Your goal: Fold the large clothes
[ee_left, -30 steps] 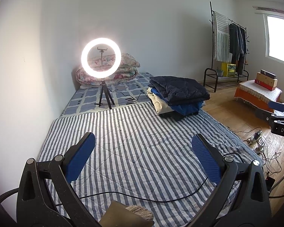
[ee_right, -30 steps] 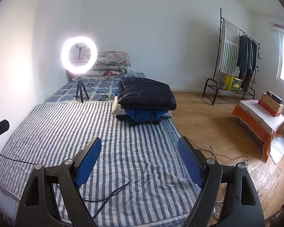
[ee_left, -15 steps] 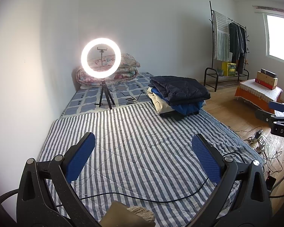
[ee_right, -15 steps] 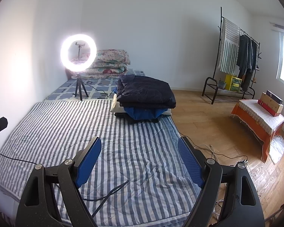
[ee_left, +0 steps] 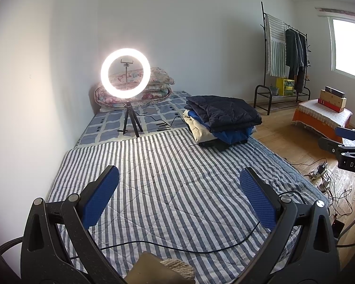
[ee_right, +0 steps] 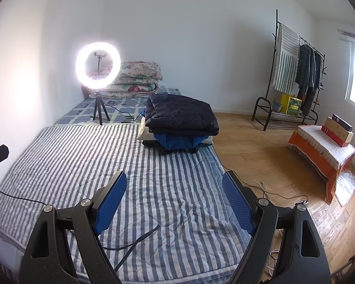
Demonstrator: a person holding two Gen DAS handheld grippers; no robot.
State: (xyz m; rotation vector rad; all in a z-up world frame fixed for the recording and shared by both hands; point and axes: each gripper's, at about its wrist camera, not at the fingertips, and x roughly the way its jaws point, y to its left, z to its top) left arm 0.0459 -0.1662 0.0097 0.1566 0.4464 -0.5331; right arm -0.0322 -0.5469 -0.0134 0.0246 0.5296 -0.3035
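Both yr claws, left claw (ee_left: 178, 193) & right claw (ee_right: 174, 200), spread wide, empty. Right view crept nearer vs 1 s ago; left static. Folded pile of puffy navy, blue, cream clothes (ee_right: 179, 123) sits at far edge of grey-white striped quilted bed cover (ee_right: 82, 158). Fits done or between garments.

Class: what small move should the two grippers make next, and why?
Probably hold the left gripper and right gripper open, clear of the black cable: the striped mat bears no spread garment, and the clothes stack sits folded, whether finished or awaiting refolding.
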